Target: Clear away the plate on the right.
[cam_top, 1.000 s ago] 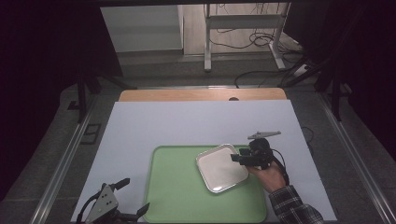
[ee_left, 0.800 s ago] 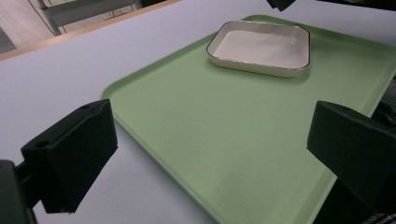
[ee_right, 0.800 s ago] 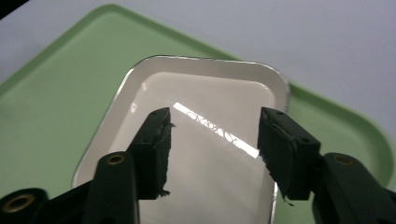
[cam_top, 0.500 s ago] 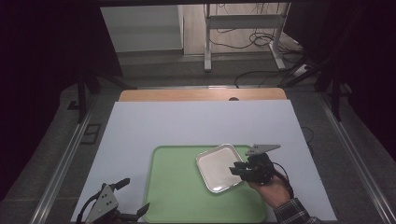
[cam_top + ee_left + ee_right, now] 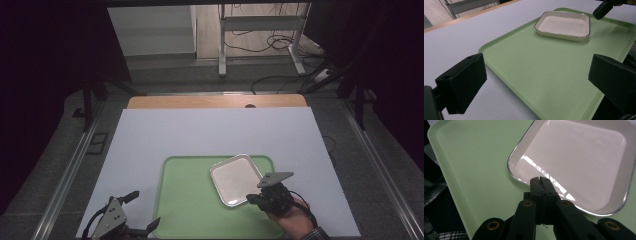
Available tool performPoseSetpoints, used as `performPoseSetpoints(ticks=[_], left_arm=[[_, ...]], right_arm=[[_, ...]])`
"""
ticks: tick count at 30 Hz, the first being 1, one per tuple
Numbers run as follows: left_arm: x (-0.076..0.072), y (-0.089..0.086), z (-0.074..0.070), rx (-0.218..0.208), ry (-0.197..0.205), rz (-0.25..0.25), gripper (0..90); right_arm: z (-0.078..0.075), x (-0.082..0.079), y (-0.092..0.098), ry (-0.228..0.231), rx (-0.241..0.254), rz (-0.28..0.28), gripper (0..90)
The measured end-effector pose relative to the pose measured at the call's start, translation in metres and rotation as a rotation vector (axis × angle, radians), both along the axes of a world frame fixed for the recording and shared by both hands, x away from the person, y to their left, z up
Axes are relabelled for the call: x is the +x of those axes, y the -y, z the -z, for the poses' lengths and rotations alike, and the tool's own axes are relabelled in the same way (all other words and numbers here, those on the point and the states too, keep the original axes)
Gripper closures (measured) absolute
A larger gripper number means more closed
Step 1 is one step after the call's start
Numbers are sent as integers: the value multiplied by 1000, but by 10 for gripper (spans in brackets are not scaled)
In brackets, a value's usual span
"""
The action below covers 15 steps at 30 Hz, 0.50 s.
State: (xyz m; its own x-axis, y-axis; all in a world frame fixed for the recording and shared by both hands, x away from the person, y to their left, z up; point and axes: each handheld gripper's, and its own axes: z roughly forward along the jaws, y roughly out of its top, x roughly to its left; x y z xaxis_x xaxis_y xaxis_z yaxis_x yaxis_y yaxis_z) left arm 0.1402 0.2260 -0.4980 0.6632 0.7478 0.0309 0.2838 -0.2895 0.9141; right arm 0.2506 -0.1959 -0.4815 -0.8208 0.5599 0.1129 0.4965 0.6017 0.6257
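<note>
Premises present as a lab or test bay: white-covered tabletop [image 5: 210,135] flanked by metal rails [image 5: 65,175], loose floor cables [image 5: 260,47], dark curtained surroundings, bare metal stand [image 5: 260,30].

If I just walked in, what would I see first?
A big green tray lies near the front of the white table, and a shiny white dish sits on its right part. The right gripper, jaws shut, hovers at the dish's rim. The left gripper waits wide open at the tray's left corner.
</note>
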Motion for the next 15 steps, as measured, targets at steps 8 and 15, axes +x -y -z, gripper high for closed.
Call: performPoseSetpoints(ticks=[8,15], left_arm=[[0,0,0,2,-1,2,16],[0,0,0,1,-2,2,16]], right_arm=[[17,6,-4,-38,-86,-12,894],[18,10,-11,-26,-62,-34,895]])
